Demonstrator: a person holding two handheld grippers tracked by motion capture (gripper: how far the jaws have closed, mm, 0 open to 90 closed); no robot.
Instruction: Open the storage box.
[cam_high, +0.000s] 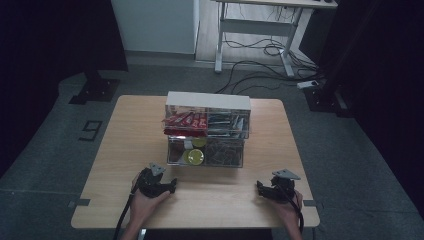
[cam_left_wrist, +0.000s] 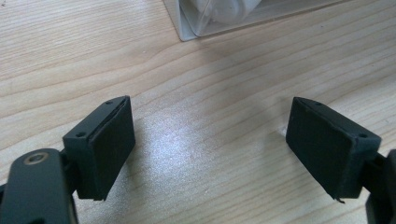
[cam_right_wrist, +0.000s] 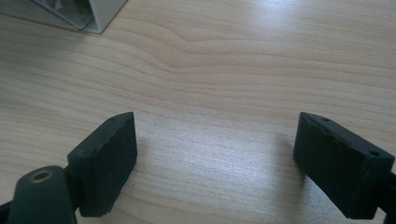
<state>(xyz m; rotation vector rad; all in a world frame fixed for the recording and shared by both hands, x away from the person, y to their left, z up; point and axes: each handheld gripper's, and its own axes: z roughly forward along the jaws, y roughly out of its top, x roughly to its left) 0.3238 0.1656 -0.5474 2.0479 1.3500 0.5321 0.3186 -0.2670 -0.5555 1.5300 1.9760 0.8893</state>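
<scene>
Grey floor and dark curtains surround a light wooden table (cam_high: 125, 150), and behind it stands a white desk frame with cables trailing on the floor. Near the middle of the table sits a clear drawer organiser (cam_high: 207, 129) with a white top; red packets (cam_high: 185, 120) fill its upper left compartment and a yellow round thing (cam_high: 193, 157) lies in the lower left one, while the right compartments hold dark items too dim to tell.

On the near side of the table a hand holds the left gripper (cam_high: 172, 185), its jaws spread wide with nothing between them but bare wood. In the left gripper view (cam_left_wrist: 210, 144) the organiser's clear corner lies ahead of the jaws, beyond the tips and a little toward the left jaw, well apart from them.

A second hand holds the right gripper (cam_high: 260, 187), jaws likewise spread and empty. In the right gripper view (cam_right_wrist: 215, 158) the organiser's white corner shows far ahead, beyond the left jaw, apart from both pads
</scene>
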